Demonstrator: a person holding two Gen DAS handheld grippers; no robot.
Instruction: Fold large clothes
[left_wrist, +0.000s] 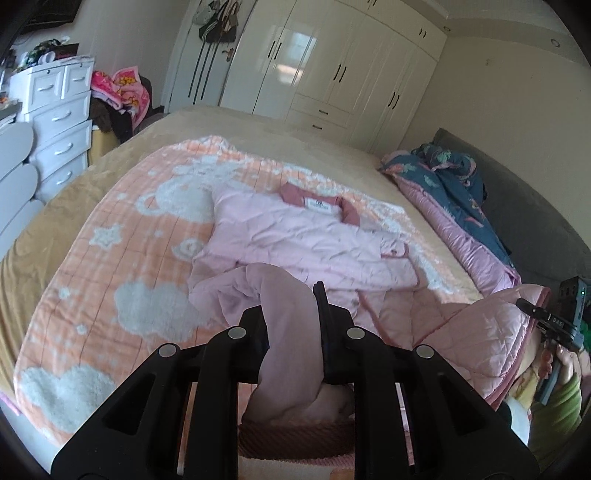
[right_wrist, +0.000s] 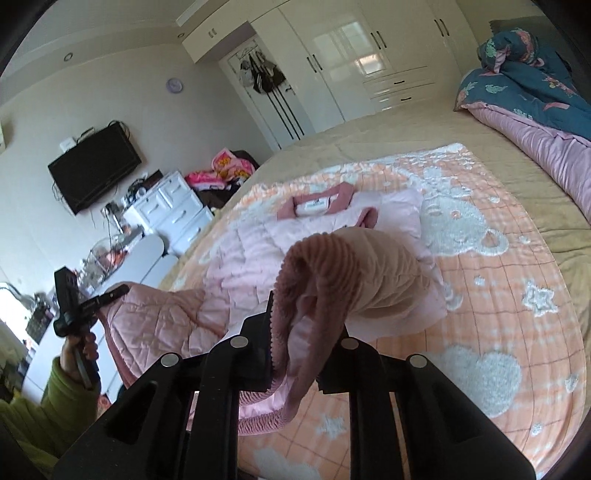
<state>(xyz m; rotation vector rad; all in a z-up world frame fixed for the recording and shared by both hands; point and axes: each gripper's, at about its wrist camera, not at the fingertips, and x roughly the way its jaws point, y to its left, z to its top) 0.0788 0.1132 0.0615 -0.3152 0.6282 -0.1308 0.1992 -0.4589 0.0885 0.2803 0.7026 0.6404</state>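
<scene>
The bed (left_wrist: 258, 129) carries a tan cover. An orange blanket (left_wrist: 110, 258) with white clouds and stars lies across it. A pink jacket (left_wrist: 295, 236) lies on the blanket at centre. A blue and pink quilt (left_wrist: 454, 206) lies bunched at 3 o'clock.

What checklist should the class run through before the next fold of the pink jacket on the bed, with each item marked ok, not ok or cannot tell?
1. Left gripper is shut on the pink jacket: ok, fabric is pinched between its fingers.
2. Right gripper is shut on the jacket's ribbed hem: ok.
3. Collar end lies flat on the peach blanket: ok.
4. Jacket body is smooth: not ok, wrinkles and a bunched sleeve show.
5. Both grips hold matching corners of the hem: cannot tell.
6. Blue quilt lies apart from the jacket: ok.
</scene>
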